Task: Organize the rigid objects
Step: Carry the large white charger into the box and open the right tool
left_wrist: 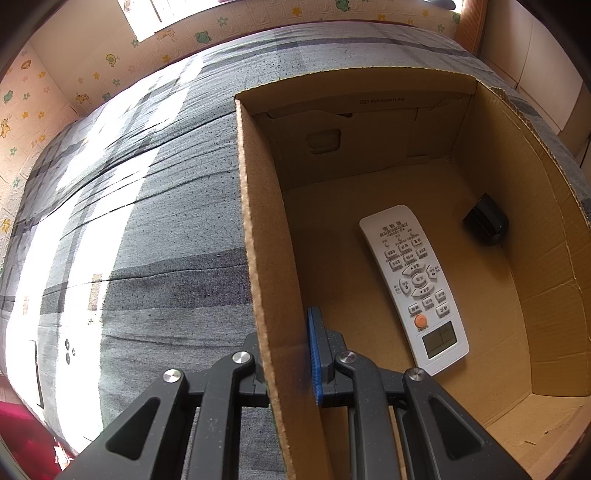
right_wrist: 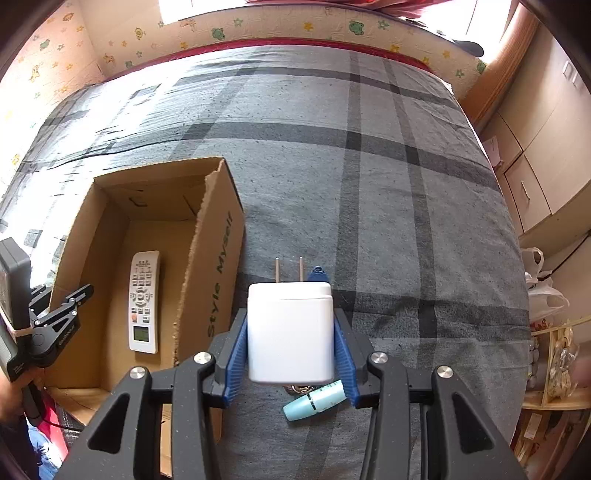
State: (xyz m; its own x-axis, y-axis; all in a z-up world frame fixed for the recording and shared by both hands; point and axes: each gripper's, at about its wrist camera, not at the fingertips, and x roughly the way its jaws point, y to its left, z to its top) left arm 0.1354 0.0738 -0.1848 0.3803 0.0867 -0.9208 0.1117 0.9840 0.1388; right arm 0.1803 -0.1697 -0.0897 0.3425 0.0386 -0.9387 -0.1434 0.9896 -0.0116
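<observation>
While the left gripper (left_wrist: 284, 354) straddles the near-left wall of the cardboard box (left_wrist: 255, 229), its fingers sit one outside and one inside; they look closed onto the cardboard, though contact on the outer side is hidden. Left wrist view: inside the box, a white remote (left_wrist: 415, 288) lies flat on the floor, display end toward the camera, long axis running away and slightly left. A small black object (left_wrist: 485, 219) rests against the right wall, apart from the remote. Can't identify it.

Right wrist view: the right gripper (right_wrist: 291, 332) is clamped on a white charger plug (right_wrist: 290, 332), blue pads pressing both sides, prongs pointing forward away from the camera. Charger looks lifted off the surface. Under and behind it on the cover lie a light blue tube (right_wrist: 314, 400) and something metallic, mostly hidden.

Key relation: the box (right_wrist: 218, 258) lies to the left of the charger, its open top facing up, its right wall between tool and interior. Likely move is up and left over that wall, then down into free floor beside the remote (right_wrist: 144, 301). The right hand carries the load; the left gripper (right_wrist: 62, 314) only steadies the box at its far-left wall.

Surface is a bed with a grey plaid cover (right_wrist: 369, 166), soft, so the box may shift. Room: cartoon-print wall padding (right_wrist: 258, 27), wooden cabinets (right_wrist: 535, 147) to the right.
</observation>
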